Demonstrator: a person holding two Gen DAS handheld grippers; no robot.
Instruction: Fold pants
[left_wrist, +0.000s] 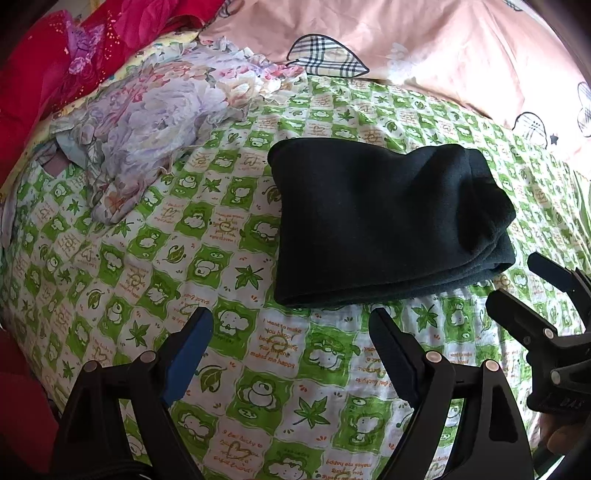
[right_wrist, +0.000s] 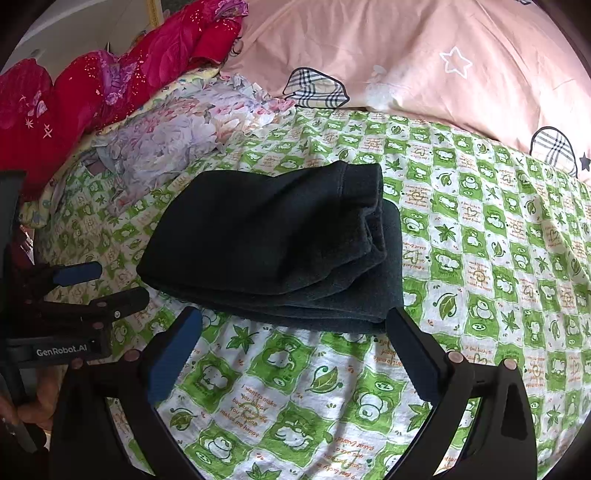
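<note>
The dark pants (left_wrist: 384, 225) lie folded into a thick stack on the green-and-white patterned sheet (left_wrist: 147, 258). In the right wrist view the pants (right_wrist: 273, 243) show their layered edges toward me. My left gripper (left_wrist: 291, 321) stands open just short of the stack's near edge, nothing between its fingers. My right gripper (right_wrist: 293, 321) is also open, its tips on either side of the stack's near edge without touching it. The right gripper (left_wrist: 513, 284) shows at the right of the left wrist view, and the left gripper (right_wrist: 118, 282) at the left of the right wrist view.
A crumpled floral cloth (left_wrist: 155, 122) lies at the back left. Red bedding (left_wrist: 44, 74) is piled behind it. A pink quilt (left_wrist: 443, 48) with plaid patches runs along the back. A hand (right_wrist: 37, 406) holds the left gripper's handle.
</note>
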